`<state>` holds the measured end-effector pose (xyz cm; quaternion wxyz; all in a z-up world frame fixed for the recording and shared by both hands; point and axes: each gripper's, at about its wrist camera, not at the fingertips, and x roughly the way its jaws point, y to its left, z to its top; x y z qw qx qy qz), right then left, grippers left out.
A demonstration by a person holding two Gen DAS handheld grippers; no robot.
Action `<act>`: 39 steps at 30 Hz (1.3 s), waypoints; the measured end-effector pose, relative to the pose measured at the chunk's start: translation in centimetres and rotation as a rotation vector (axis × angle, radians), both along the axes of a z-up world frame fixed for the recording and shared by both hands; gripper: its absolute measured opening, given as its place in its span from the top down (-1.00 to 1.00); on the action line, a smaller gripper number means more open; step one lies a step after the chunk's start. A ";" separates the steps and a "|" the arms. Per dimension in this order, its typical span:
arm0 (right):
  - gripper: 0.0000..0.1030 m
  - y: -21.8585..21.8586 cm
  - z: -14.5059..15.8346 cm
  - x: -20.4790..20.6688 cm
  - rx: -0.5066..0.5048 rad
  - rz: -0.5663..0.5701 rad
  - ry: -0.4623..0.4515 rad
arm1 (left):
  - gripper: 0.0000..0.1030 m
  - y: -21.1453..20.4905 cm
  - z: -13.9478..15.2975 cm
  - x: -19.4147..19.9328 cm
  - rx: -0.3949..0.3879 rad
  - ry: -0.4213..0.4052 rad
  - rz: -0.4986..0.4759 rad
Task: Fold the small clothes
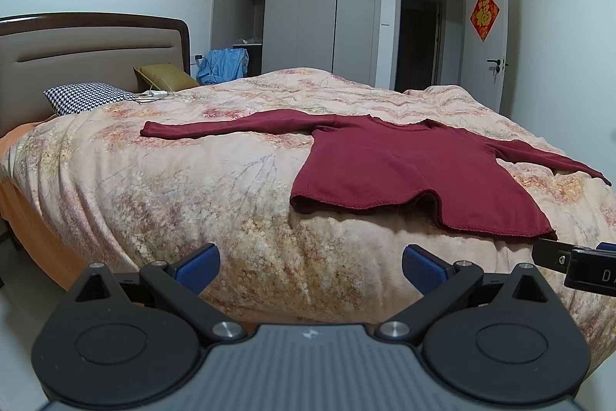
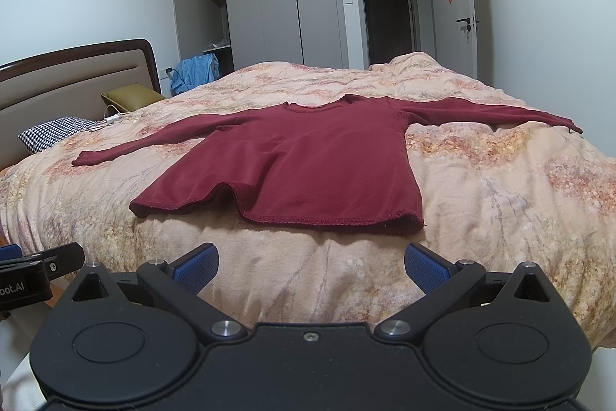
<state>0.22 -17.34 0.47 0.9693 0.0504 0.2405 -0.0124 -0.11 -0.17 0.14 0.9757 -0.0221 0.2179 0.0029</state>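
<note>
I hold both tools short of the bed's near edge. The left tool [image 1: 311, 266] has its blue-padded jaws spread wide, gripping nothing; the right tool [image 2: 311, 266] is likewise spread and empty. The dark red long-sleeved knit top [image 2: 300, 160] lies flat on the floral peach quilt [image 2: 500, 187], both sleeves extended outward, its hem nearest the tools.

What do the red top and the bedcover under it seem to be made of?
Red top: looks like soft matte knit or fleece, with a stitched, slightly wavy hem. Bedcover: seemingly a padded, floral-printed woven fabric, puffy with soft creases.
</note>
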 end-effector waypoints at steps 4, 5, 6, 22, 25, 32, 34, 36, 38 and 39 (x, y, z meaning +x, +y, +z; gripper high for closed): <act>-0.99 0.0 0.0 0.1 0.003 0.005 0.006 | -1.00 -0.1 -0.2 0.1 0.002 0.003 0.003; -0.99 0.1 -0.1 0.2 0.003 0.007 0.008 | -1.00 -0.2 -0.6 -0.1 0.003 0.005 0.003; -0.99 0.1 -0.1 0.4 0.004 0.010 0.011 | -1.00 -0.2 -0.6 -0.1 0.005 0.007 0.004; -0.99 -4.6 0.0 3.0 0.041 -0.016 -0.057 | -1.00 -1.4 0.5 3.9 0.055 0.087 -0.010; -0.99 -7.5 -0.1 4.9 0.065 -0.070 -0.074 | -1.00 -2.5 1.4 6.0 0.100 0.077 -0.033; -0.99 -15.4 -1.0 9.6 0.053 -0.205 -0.088 | -1.00 -5.4 3.3 12.8 0.148 0.066 -0.112; -0.99 -17.6 -1.2 11.0 0.034 -0.239 -0.088 | -1.00 -6.3 3.8 14.9 0.146 0.057 -0.134; -0.99 -19.8 -1.4 12.4 0.032 -0.265 -0.083 | -1.00 -7.1 3.9 17.2 0.137 0.049 -0.155; -0.99 -22.1 -1.6 13.9 0.047 -0.291 -0.080 | -1.00 -8.1 3.8 19.5 0.130 0.048 -0.175; -0.99 -23.3 -1.7 14.8 0.060 -0.303 -0.078 | -1.00 -8.5 3.7 20.7 0.127 0.048 -0.183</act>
